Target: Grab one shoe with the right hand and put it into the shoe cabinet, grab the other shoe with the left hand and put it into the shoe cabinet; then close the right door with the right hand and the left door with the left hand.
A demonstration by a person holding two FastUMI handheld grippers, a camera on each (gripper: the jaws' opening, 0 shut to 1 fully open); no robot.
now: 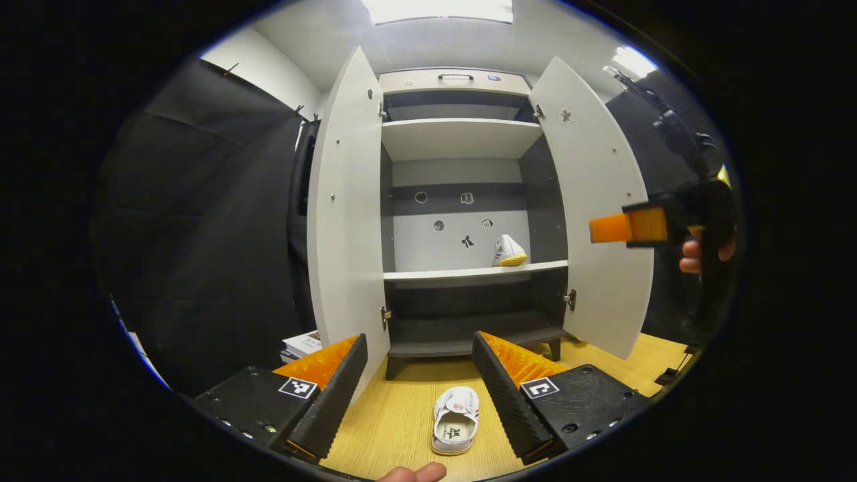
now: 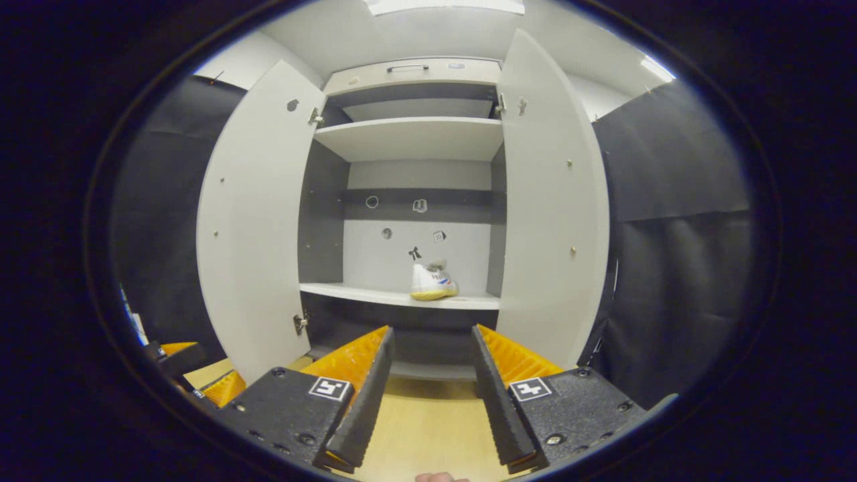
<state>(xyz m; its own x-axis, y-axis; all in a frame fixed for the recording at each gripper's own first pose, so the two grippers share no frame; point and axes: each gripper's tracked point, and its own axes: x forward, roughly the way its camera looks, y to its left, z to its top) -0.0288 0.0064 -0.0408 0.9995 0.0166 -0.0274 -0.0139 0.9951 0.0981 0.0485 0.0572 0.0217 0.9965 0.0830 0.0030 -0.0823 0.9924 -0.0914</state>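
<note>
A white shoe (image 1: pixel 457 420) lies on the wooden floor (image 1: pixel 395 415) between the open fingers of my left gripper (image 1: pixel 420 388), which hovers above it without touching. The other white shoe (image 1: pixel 509 252) with a yellow sole stands on the middle shelf (image 1: pixel 469 272) of the shoe cabinet, at the right; it also appears in the right gripper view (image 2: pixel 433 282). Both cabinet doors stand wide open: left door (image 1: pixel 345 221), right door (image 1: pixel 596 214). My right gripper (image 2: pixel 432 388) is open and empty, facing the cabinet. It also shows at the right of the left gripper view (image 1: pixel 626 226), held by a hand (image 1: pixel 699 254).
The cabinet has an upper shelf (image 1: pixel 458 127) and a low bottom shelf (image 1: pixel 462 345), both bare. Black cloth walls flank the cabinet. A stack of books (image 1: pixel 302 344) lies on the floor by the left door. A fingertip (image 1: pixel 415 474) shows at the bottom edge.
</note>
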